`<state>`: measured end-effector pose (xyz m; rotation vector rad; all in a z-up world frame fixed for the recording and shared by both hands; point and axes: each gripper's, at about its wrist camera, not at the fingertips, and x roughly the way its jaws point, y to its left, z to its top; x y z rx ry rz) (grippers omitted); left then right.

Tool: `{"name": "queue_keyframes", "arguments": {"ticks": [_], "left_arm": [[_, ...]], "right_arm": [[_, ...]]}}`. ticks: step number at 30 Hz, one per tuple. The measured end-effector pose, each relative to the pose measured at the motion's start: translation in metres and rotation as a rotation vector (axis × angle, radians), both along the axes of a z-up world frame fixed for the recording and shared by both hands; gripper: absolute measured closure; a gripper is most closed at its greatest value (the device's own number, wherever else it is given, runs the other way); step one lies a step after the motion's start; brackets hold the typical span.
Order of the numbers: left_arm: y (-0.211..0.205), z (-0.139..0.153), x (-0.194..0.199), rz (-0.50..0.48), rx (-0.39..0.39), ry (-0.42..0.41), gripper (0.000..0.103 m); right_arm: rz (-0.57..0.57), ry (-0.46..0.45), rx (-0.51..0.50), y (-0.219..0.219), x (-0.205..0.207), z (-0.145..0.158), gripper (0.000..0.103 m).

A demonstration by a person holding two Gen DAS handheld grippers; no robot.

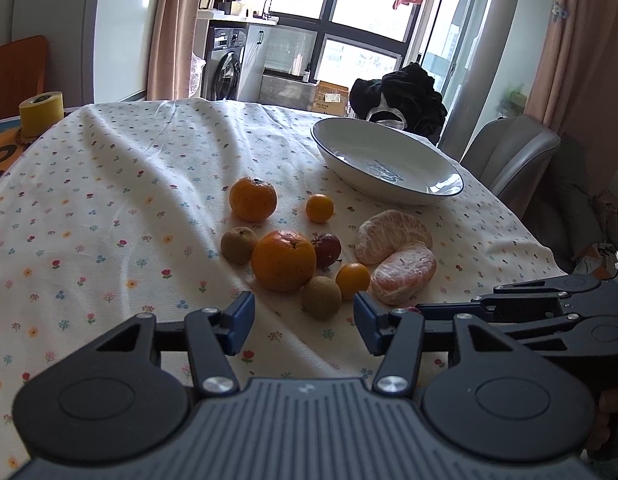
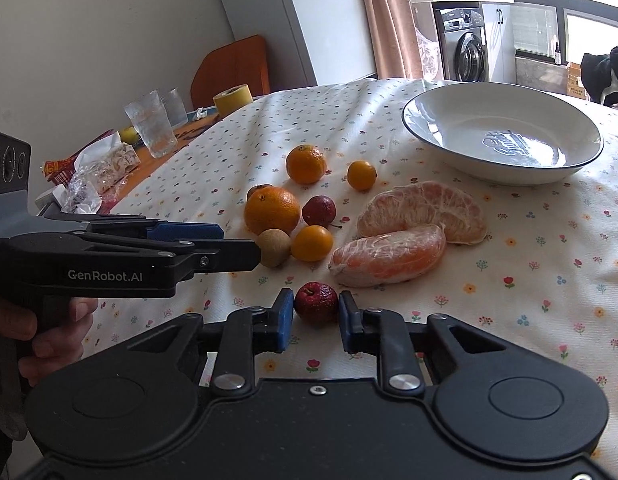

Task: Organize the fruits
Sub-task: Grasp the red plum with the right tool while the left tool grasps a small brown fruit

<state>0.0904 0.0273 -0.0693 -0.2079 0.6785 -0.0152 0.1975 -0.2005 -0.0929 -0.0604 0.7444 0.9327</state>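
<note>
R tongs [image 2: 316, 316] clamp small red fruit [image 2: 316, 301] on tabletop [image 2: 509, 280]. L tongs [image 1: 303, 322] wide, empty. Advice: lift straight, firm not crushing, carry to bowl [image 2: 429, 128], clear of 2 peeled halves.

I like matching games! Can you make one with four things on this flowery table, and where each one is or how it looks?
Things:
1. white bowl with a blue rim
2. small dark red fruit
3. yellow tape roll
4. two peeled citrus halves

Places or states:
A. between the right gripper's jaws
B. lying side by side, touching
C. no fruit in it
D. far end of the table, beside clear glasses

Pairs: 1-C, 2-A, 3-D, 4-B
</note>
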Motion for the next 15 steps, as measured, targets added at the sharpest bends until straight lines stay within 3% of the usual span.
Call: {"name": "queue_keyframes", "arguments": {"ticks": [12,15], "left_arm": [[-0.014,-0.011,0.022,-0.019,0.002,0.033,0.061],[-0.015,-0.01,0.025,-0.011,0.004,0.039,0.074]], "right_arm": [[-0.04,-0.026,0.015,-0.017,0.002,0.007,0.08],[-0.052,-0.026,0.022,-0.022,0.004,0.007,0.08]]}}
